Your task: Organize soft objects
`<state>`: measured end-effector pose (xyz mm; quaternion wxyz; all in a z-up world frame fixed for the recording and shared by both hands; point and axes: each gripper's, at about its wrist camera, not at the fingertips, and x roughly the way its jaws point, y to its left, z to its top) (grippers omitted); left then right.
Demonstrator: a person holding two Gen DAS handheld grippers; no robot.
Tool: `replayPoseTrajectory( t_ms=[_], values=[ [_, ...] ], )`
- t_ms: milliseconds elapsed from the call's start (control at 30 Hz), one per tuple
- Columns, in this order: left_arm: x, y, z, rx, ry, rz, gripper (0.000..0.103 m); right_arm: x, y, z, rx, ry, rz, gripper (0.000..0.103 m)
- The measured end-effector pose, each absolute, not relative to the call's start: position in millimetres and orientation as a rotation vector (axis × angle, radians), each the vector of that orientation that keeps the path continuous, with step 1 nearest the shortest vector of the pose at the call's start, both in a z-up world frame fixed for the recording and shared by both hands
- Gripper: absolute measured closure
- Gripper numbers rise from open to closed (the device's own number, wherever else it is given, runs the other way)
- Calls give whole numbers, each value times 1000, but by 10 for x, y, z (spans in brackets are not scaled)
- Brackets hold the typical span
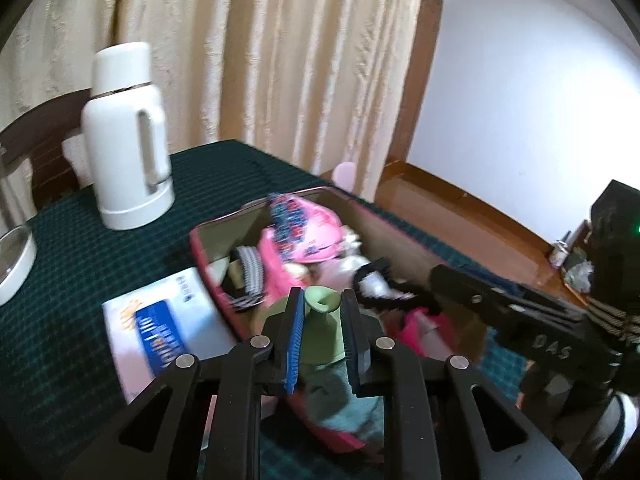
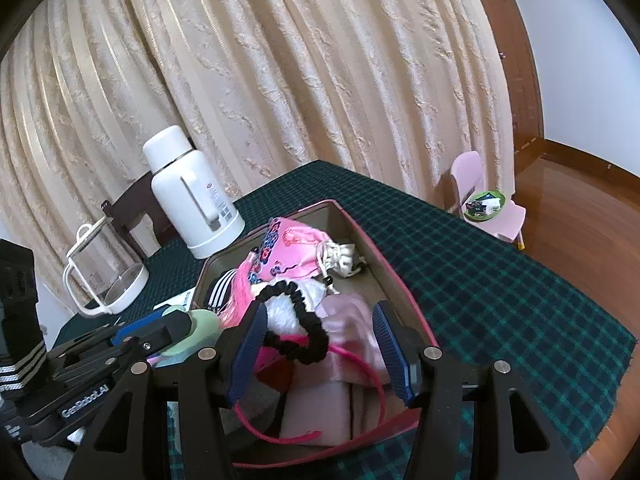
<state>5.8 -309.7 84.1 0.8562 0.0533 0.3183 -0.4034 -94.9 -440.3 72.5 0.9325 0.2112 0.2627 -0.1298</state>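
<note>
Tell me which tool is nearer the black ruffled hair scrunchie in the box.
Right. The right tool stands open right over the black ruffled hair scrunchie, which lies between its pads. The left tool is off to the side, clamped on a pale green soft object.

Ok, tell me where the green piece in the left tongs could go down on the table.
Bare checked cloth lies right of the pink box, out to the table edge. A smaller patch lies between the white flask and the box's far corner. The box is crammed with soft things, and the leaflet fills its left side.
</note>
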Motion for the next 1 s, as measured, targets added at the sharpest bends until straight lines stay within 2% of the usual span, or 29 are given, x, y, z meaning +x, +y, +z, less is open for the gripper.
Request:
replayPoseTrajectory(
  t_ms=[167,367,467,500,567,633,700,867,967,1000],
  values=[
    [36,-3305,843,110,688,-911,85,-969,-4482,731,443,532,-282,45],
    [72,-3543,510,153,792,-905,84,-962,-4501,709,440,542,-284,45],
    [88,-3551,489,138,799,-900,80,-973,-4515,714,441,537,-289,45],
    [103,-3548,492,127,811,-903,77,-979,-4521,717,441,536,-291,45],
    [126,-3532,495,114,829,-911,63,-998,-4530,732,441,530,-297,45],
    [147,-3506,504,100,841,-925,38,-1019,-4536,745,439,526,-303,45],
    [126,-3467,543,89,834,-944,25,-1041,-4541,747,435,525,-311,45],
    [29,-3317,718,66,802,-951,20,-1128,-4578,713,440,538,-340,37],
    [-16,-3184,850,60,756,-925,11,-1195,-4592,732,438,541,-353,34],
    [-36,-3120,915,64,726,-888,7,-1212,-4588,747,435,541,-355,29]
  ],
)
